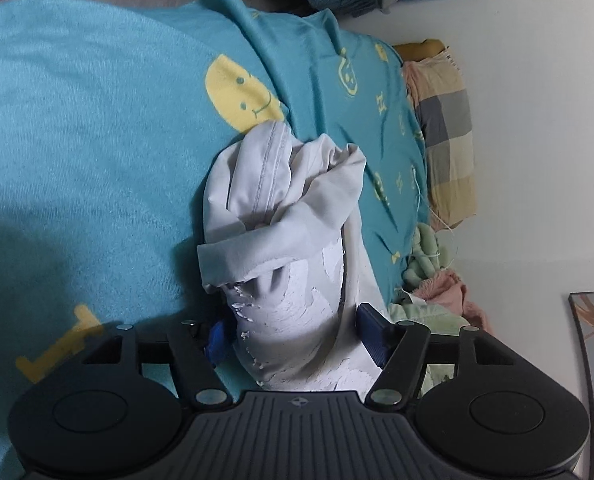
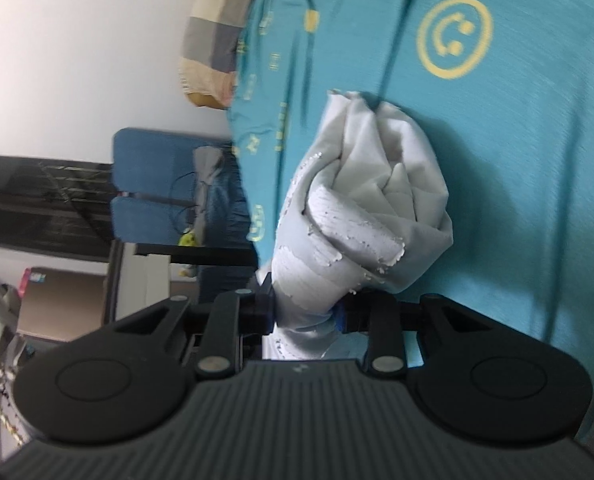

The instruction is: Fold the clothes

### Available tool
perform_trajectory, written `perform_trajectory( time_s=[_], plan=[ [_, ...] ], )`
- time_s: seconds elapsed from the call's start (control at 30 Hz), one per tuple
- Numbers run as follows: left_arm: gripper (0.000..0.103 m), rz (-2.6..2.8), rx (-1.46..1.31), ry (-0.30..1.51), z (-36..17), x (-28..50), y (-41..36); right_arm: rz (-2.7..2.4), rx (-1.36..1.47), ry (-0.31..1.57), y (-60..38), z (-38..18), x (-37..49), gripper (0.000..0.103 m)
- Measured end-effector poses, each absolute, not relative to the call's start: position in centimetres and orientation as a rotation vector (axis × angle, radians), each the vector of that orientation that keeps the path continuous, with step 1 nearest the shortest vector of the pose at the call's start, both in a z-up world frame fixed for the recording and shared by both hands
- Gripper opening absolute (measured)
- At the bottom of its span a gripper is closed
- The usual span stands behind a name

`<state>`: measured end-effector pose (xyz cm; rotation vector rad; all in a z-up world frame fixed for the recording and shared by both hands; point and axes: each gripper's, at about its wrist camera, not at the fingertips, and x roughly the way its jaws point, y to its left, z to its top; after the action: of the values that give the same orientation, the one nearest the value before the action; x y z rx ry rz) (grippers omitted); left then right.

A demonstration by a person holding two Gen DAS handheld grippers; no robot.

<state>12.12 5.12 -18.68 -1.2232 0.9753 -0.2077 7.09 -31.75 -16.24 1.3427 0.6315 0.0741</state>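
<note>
A white-grey garment (image 1: pixel 285 216) with a cracked white print lies bunched on a teal bedsheet (image 1: pixel 77 128) with yellow smiley prints. In the left wrist view my left gripper (image 1: pixel 297 336) has its blue-padded fingers either side of one bunched end of it, closed on the cloth. In the right wrist view the same garment (image 2: pixel 373 208) is bundled, and my right gripper (image 2: pixel 303 312) is shut on its near end. The cloth hides the inner pads of both grippers.
A plaid pillow (image 1: pixel 445 132) and a pile of green and pink clothes (image 1: pixel 433 276) lie at the bed's edge by the white wall. In the right wrist view a blue chair (image 2: pixel 153 184) and a dark shelf (image 2: pixel 37 208) stand beside the bed (image 2: pixel 517 160).
</note>
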Motion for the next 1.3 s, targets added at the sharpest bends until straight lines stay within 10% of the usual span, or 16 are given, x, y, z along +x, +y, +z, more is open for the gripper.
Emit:
perform_trajectory(
  time_s=[0.43,0.6,0.77,1.0,1.3],
  plan=[
    [0.030,-0.201,-1.210,0.874,-18.0,12.3,5.3,0.029,1.392,0.723,-31.9,-17.4,7.8,0.034],
    [0.029,-0.201,-1.211,0.866,-17.7,12.5,5.3,-0.008,1.466,0.796,-31.9,-19.4,7.5,0.066],
    [0.026,-0.224,-1.270,0.817,-17.5,11.9,5.8,-0.098,1.480,0.771,-32.6,-20.1,6.2,0.070],
    [0.024,-0.241,-1.299,0.827,-17.7,11.9,6.1,-0.092,1.357,0.676,-32.4,-18.9,6.4,0.031],
    [0.023,-0.323,-1.258,0.760,-11.2,8.5,6.6,0.015,1.221,0.464,-32.1,-13.1,2.6,0.026]
  ],
)
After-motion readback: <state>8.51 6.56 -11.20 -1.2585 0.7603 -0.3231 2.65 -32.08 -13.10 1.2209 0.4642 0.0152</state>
